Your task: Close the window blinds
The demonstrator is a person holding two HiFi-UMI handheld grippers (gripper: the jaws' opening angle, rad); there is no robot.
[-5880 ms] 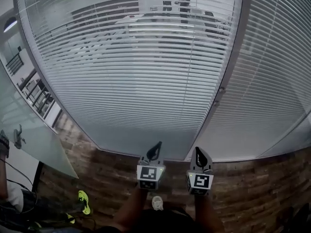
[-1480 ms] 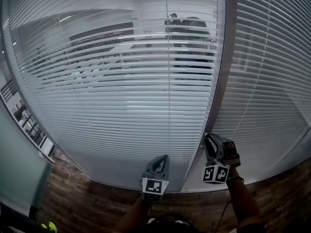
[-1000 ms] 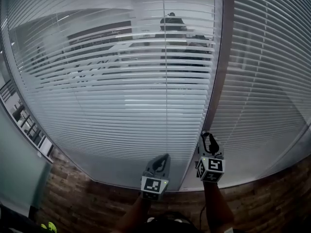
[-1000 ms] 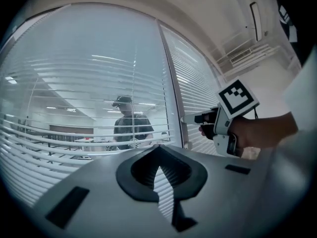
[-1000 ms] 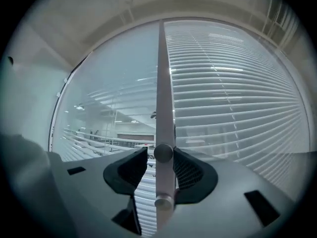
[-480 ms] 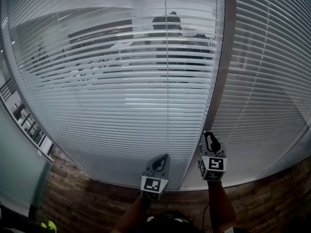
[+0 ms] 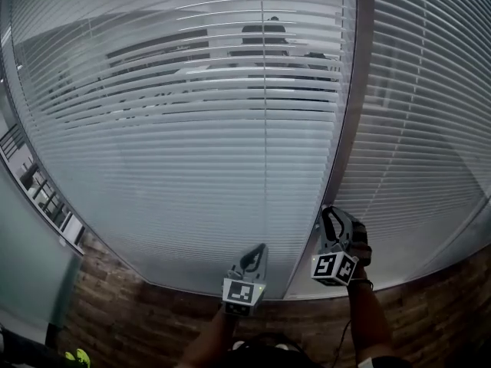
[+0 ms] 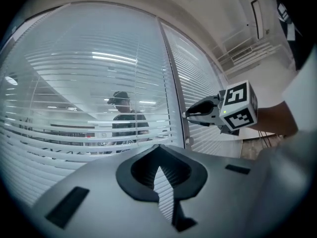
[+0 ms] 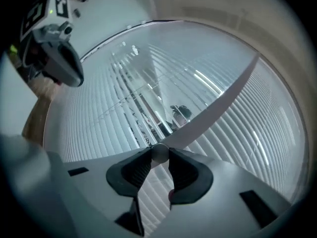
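White slatted blinds (image 7: 192,129) hang behind the glass left of a grey upright frame (image 7: 349,129). Their slats are tilted mostly shut, with gaps still showing near the top. My right gripper (image 7: 330,215) is at the frame, shut on a small round metal knob (image 9: 159,152) that its two pads pinch at their tips. A second small knob (image 8: 188,142) sits on the frame just below it. My left gripper (image 7: 261,248) hangs lower and to the left, short of the glass, shut with nothing in it.
A second blind panel (image 7: 430,129) fills the glass right of the frame. A person (image 7: 272,33) shows through the upper slats. Brick-patterned floor (image 7: 153,313) runs along the window's foot, and a glass partition (image 7: 31,267) stands at the left.
My right gripper has rolled sideways on the knob, its marker cube now tilted. The left blind's slats have tilted further shut, so less shows through them. The left gripper has not moved.
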